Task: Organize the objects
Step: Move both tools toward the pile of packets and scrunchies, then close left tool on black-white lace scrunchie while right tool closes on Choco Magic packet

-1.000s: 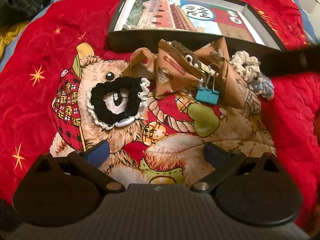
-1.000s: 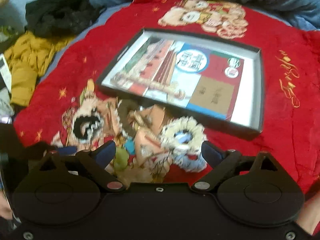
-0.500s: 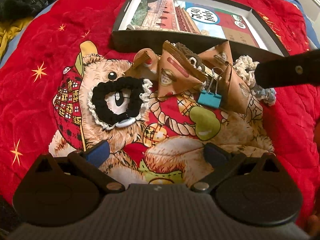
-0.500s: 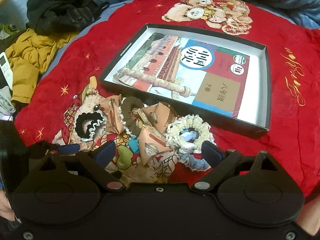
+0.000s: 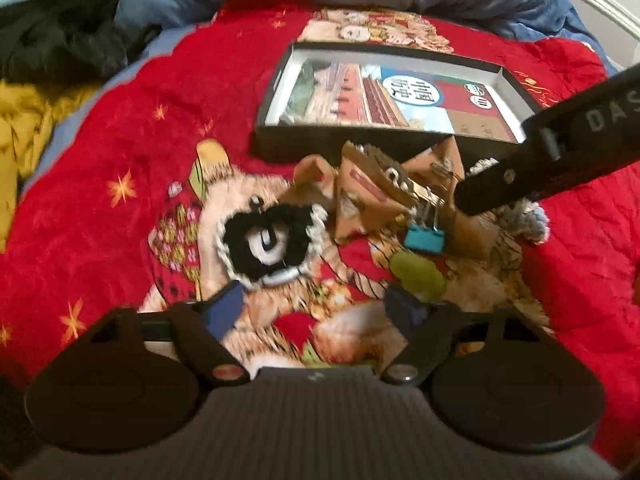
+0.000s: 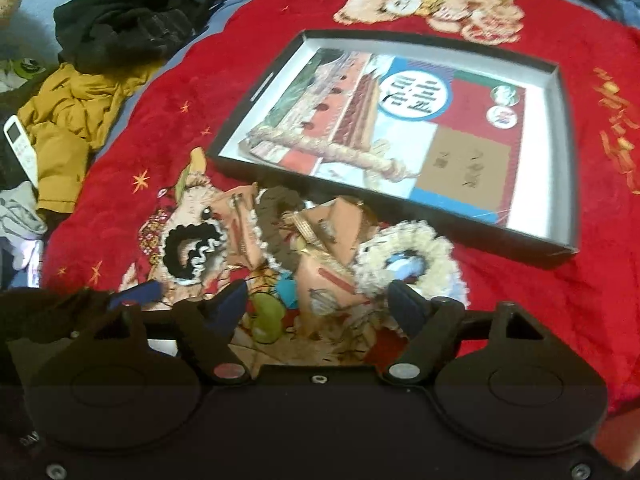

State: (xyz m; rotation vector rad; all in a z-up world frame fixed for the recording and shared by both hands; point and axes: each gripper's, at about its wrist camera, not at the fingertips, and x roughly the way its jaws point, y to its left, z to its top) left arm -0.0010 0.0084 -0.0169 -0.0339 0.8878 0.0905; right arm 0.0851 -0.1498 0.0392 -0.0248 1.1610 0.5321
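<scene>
Listing from the tongs outward, we record:

1. Left tongs [image 5: 316, 310]: spread apart, pinching nothing, held above the red bear-print blanket [image 5: 120, 152].
2. Right tongs [image 6: 318, 304]: likewise spread, nothing between them, over the near edge of the pile.
3. Black scrunchie with white trim [image 5: 269, 238]: just ahead of the left tongs' left finger, flat on the blanket, apart from the pile.
4. Green bean-shaped piece [image 5: 418, 274]: just ahead of the left tongs' right finger; whether it is an object or part of the print, we cannot tell.
5. Teal binder clip [image 5: 424, 238]: beyond the green piece, touching the paper packets.
6. Brown paper packets [image 6: 326, 276]: several, heaped just ahead of the right tongs, with a brown scrunchie [image 6: 280, 232] among them.
7. Cream scrunchie [image 6: 404, 256]: ahead of the right tongs' right finger, touching the packets.
8. Black shallow box [image 6: 560, 152]: beyond the pile, open, with a printed booklet [image 6: 376, 120] lying flat inside.
9. Yellow garment [image 6: 68, 128] and black garment [image 6: 124, 28]: far left, off the blanket.
</scene>
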